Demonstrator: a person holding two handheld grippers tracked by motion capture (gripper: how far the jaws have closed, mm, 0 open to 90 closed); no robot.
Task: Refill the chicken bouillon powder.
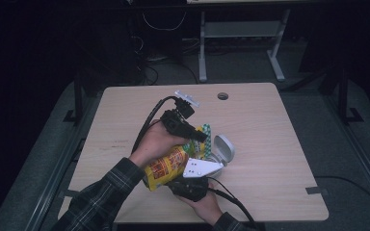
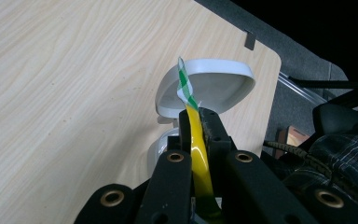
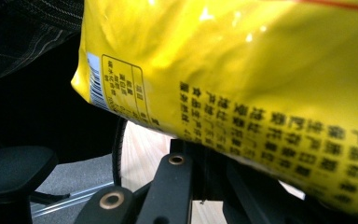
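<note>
1. Snack bag, yellow, hung above the table, held between both grippers.
2. Left gripper was clamped on its green-checked top edge; right gripper was shut on its bottom.
3. White container stood open just beyond.
4. Bag looked unopened; emptying it probably remained.

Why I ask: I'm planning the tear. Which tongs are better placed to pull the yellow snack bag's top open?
Left, probably: the left tongs are shut on the glossy yellow snack bag at its green-checked top edge, beside the open white plastic container; the right tongs sit at its lower end.
</note>
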